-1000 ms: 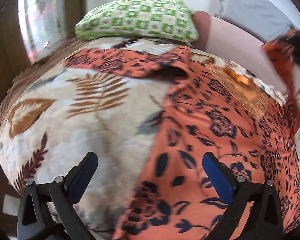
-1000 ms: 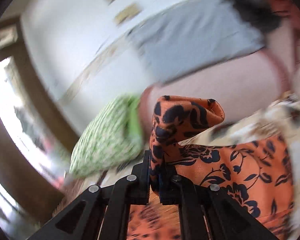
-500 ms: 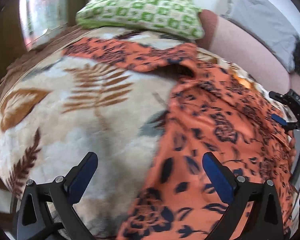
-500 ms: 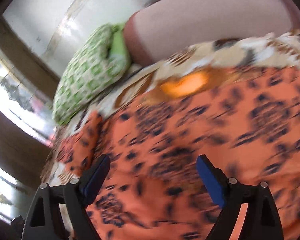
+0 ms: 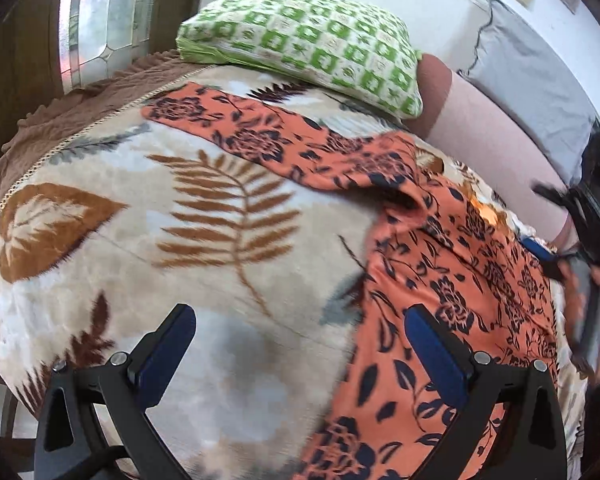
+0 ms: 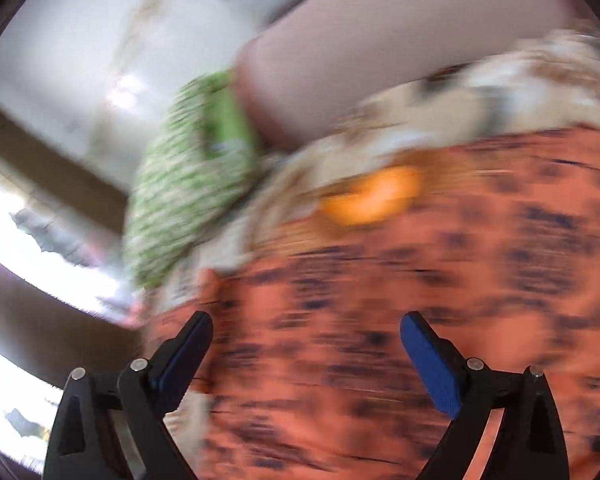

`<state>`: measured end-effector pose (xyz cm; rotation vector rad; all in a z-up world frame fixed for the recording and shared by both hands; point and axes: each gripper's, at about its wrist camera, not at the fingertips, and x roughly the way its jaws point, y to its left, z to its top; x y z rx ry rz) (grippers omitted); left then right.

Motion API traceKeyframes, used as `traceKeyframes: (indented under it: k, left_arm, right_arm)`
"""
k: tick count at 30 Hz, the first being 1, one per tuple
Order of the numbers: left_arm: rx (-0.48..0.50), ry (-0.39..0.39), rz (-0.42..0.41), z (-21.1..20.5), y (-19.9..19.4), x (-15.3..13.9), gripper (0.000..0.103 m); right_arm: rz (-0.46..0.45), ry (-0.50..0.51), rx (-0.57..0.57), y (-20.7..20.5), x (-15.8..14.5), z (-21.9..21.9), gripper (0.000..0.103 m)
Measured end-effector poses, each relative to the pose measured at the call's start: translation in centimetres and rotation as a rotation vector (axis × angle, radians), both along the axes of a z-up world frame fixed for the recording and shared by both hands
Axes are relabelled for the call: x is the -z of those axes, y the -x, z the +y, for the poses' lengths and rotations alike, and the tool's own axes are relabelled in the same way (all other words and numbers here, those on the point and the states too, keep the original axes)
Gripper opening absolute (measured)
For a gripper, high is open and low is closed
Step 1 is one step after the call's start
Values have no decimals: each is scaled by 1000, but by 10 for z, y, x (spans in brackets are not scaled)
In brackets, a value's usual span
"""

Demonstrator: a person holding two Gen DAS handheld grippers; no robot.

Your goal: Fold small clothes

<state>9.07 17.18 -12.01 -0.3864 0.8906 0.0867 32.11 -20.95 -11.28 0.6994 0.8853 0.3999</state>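
Observation:
An orange garment with a dark floral print [image 5: 440,280] lies spread on a leaf-patterned blanket [image 5: 180,240], one sleeve stretched out to the far left. My left gripper [image 5: 300,344] is open and empty above the garment's left edge. My right gripper [image 6: 306,344] is open and empty just over the orange cloth [image 6: 420,320]; that view is blurred by motion. The right gripper also shows at the right edge of the left wrist view [image 5: 556,256].
A green checked pillow [image 5: 300,44] lies at the head of the bed against a pink bolster [image 5: 488,140]. A grey cushion [image 5: 532,80] leans on the white wall. A window [image 5: 96,20] is at the far left.
My right gripper let go of the garment's edge, which dropped flat onto the bed, and opened wide. It now moves fast over the cloth. My left gripper stayed open and pulled back slightly.

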Motion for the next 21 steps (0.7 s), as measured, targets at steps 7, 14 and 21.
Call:
traceKeyframes:
  k: [7,14,21]
  left_arm:
    - [-53,109,-69,55,1,-10,103]
    - [-131,329,-114,118,-69,-4,103]
    - [-287,566,-42,187,-154,44,103]
  right_arm:
    - [142,-75,-11,-73,75,69,99]
    - [3,40,-156,6,17,68,101]
    - [44,117,-71,111,47,22,101]
